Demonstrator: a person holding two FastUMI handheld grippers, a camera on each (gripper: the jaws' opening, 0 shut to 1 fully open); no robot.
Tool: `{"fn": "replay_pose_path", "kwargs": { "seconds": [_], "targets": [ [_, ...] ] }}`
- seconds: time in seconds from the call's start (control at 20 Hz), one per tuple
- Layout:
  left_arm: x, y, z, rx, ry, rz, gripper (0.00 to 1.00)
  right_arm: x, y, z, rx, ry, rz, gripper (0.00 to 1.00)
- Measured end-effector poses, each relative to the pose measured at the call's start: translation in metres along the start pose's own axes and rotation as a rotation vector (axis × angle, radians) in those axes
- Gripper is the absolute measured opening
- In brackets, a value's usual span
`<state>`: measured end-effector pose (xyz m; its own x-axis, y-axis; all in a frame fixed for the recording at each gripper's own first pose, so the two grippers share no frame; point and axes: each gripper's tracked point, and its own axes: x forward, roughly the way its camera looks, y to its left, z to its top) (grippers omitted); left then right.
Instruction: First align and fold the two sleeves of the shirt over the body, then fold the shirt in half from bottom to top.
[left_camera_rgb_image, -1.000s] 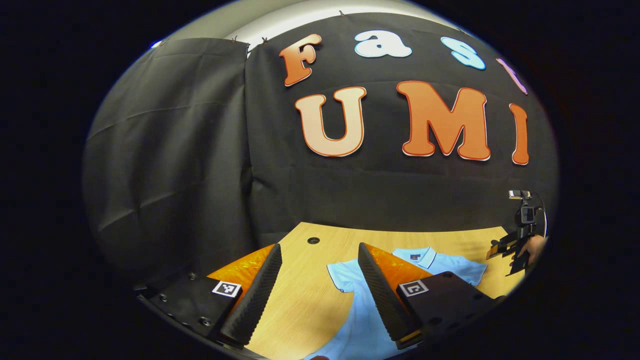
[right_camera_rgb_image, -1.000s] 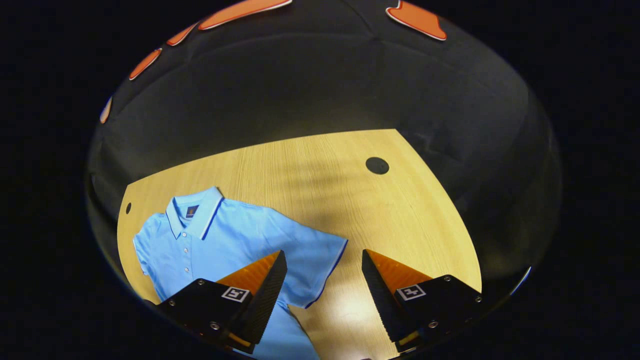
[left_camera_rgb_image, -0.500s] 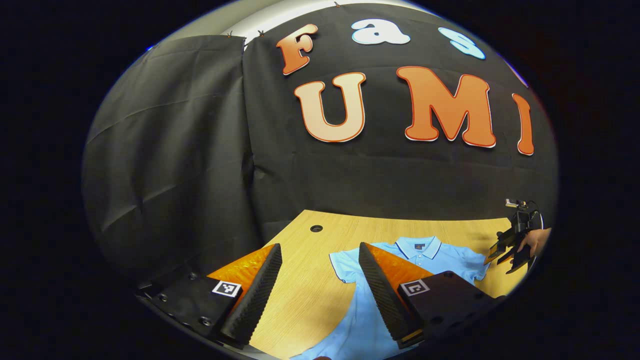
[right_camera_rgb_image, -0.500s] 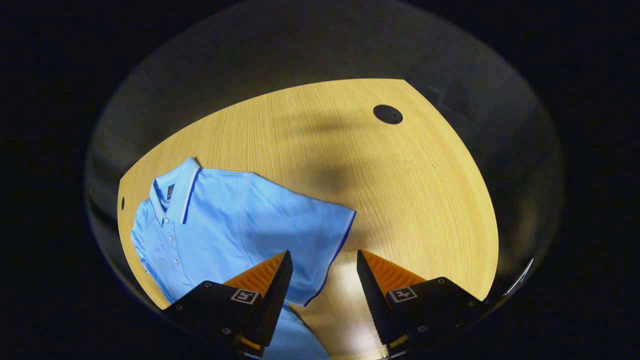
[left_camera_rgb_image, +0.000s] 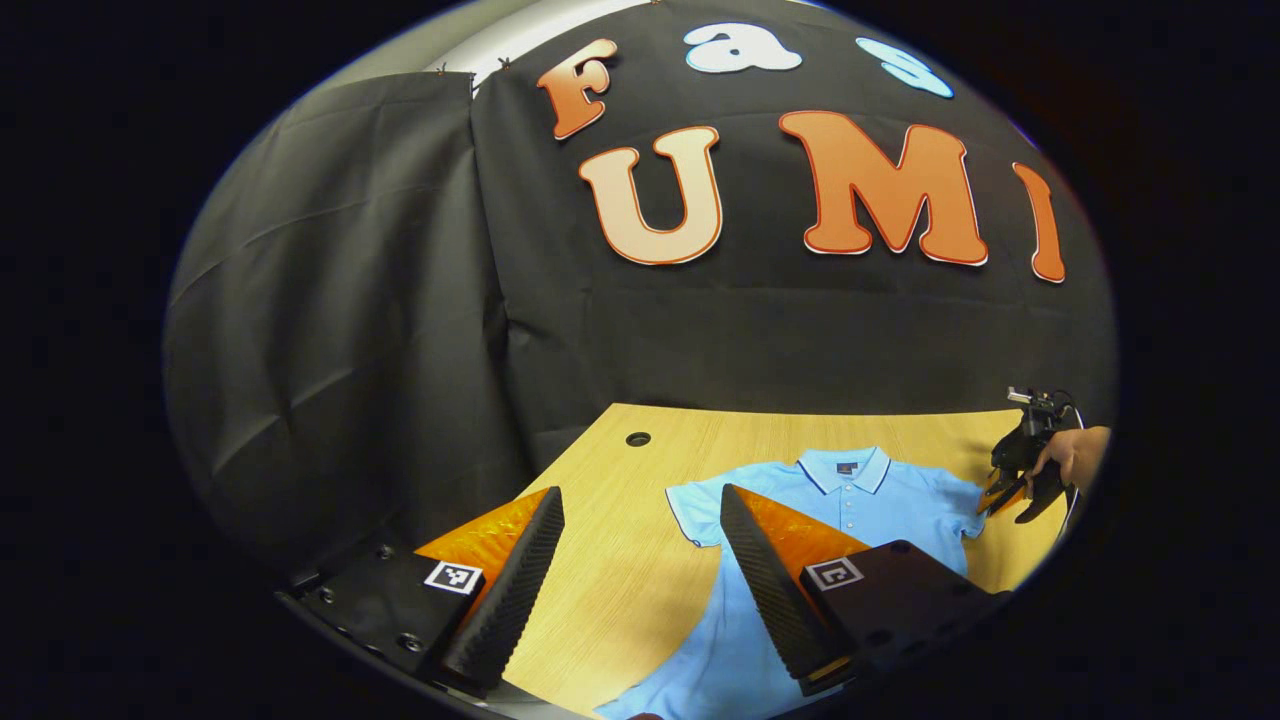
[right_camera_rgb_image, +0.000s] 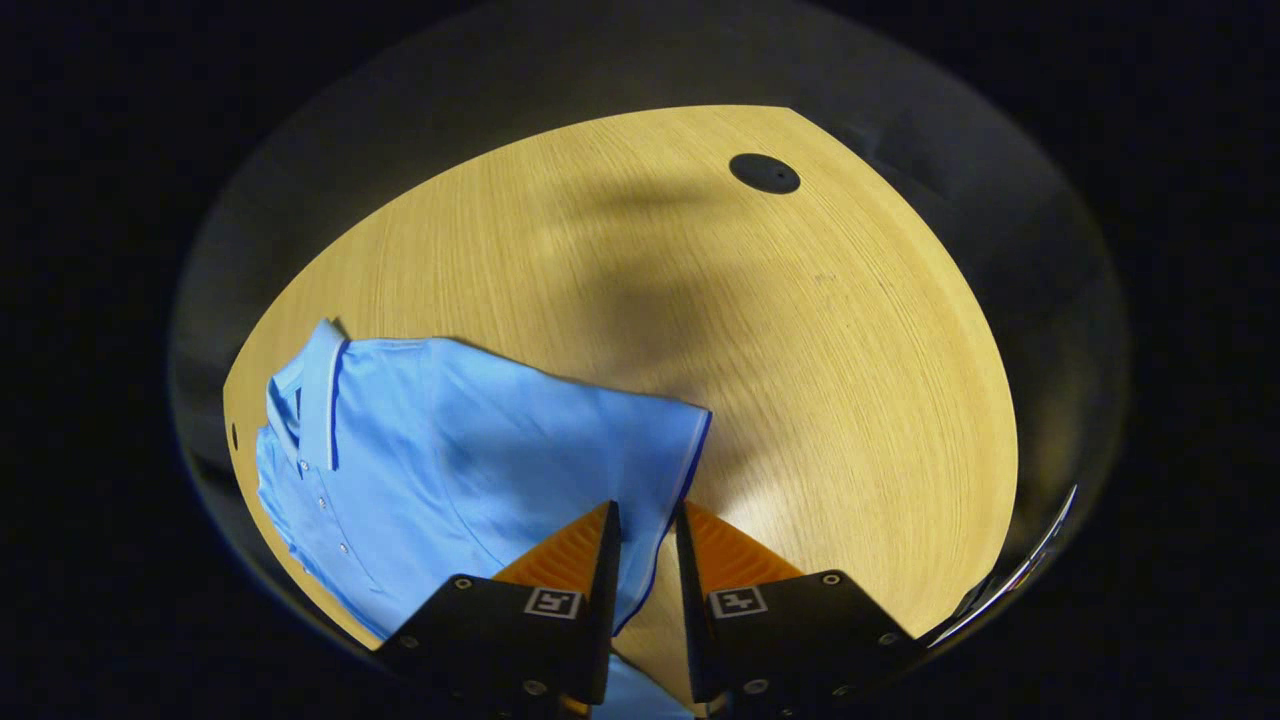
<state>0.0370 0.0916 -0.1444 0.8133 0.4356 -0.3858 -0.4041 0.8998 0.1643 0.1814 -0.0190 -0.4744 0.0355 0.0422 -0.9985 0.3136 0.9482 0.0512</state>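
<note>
Here, a light blue short-sleeved polo shirt (left_camera_rgb_image: 850, 510) with dark blue piping on its collar and cuffs is lying flat, front up and buttoned, on a pale wooden table (left_camera_rgb_image: 610, 560) with a small round dark hole near its far corner. The collar is pointing toward the black cloth wall (left_camera_rgb_image: 350, 330) at the back of the booth, and both sleeves are lying spread out to the sides, not yet folded over the body.

In the left gripper view, the left gripper (left_camera_rgb_image: 640, 580) is hovering above the near left part of the table with its fingers spread wide and nothing between them; one finger is sitting over bare wood, the other over the shirt's body just below the left sleeve (left_camera_rgb_image: 695, 505).

In the right gripper view, the right gripper (right_camera_rgb_image: 645, 570) is sitting low over the right sleeve (right_camera_rgb_image: 640, 450), its fingers drawn nearly together with only a narrow gap left, and the sleeve's dark-piped cuff edge is running through that gap. Whether both fingers are actually pressing on the cloth I cannot tell. The left gripper view is showing this same gripper far off at the shirt's right sleeve, held in a person's hand (left_camera_rgb_image: 1072, 455).
</note>
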Motion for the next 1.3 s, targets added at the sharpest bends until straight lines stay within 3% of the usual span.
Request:
{"fn": "replay_pose_path", "kwargs": {
  "seconds": [0.1,0.4,0.85,1.05,1.25,1.3],
  "targets": [
    [-0.001,0.001,0.001,0.004,0.001,0.003,1.0,0.001,0.004,0.001,0.026,0.008,0.006,0.17],
    [-0.006,0.005,-0.003,0.01,0.0,0.005,1.0,-0.007,0.021,0.008,0.053,0.002,0.125,0.05],
    [-0.008,0.002,-0.007,0.006,0.008,-0.002,1.0,-0.052,0.092,0.0,0.009,-0.008,0.39,0.04],
    [-0.007,0.001,-0.012,-0.005,0.021,-0.019,1.0,-0.052,0.113,-0.017,-0.034,0.017,0.422,0.04],
    [-0.001,-0.001,-0.016,-0.037,0.03,-0.056,1.0,-0.073,0.141,-0.024,-0.064,-0.001,0.516,0.1],
    [0.001,-0.002,-0.016,-0.042,0.031,-0.07,1.0,-0.079,0.147,-0.027,-0.065,0.008,0.54,0.16]
  ]
}}
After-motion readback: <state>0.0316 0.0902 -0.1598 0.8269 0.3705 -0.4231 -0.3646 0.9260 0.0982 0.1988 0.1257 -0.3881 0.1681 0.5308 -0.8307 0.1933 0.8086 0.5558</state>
